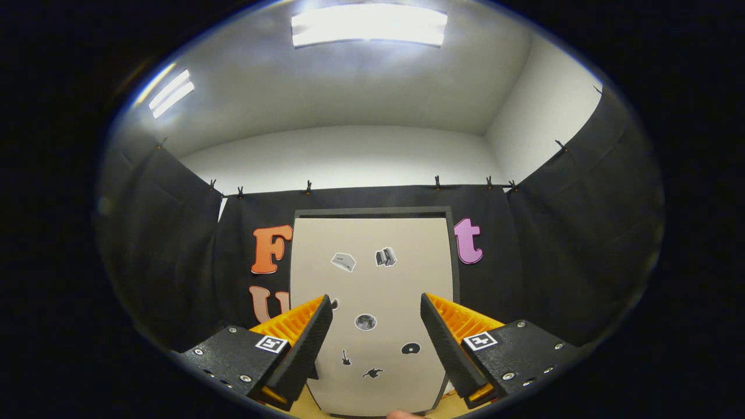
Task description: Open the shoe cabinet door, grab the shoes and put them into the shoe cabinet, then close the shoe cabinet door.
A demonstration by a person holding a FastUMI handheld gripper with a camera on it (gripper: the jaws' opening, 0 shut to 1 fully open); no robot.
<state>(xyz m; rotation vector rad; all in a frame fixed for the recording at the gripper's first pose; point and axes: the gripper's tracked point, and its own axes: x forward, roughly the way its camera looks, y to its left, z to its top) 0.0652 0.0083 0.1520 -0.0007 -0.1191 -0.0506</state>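
While tongs apart, cabinet door upright.

The gripper is raised and level, its fingers spread wide apart, holding nothing.

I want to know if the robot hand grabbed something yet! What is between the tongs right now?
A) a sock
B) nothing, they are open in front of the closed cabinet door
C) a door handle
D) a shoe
B: the tongs stand spread apart with nothing pinched, and beyond them the shoe cabinet door is flat and shut, with small stickers on it.
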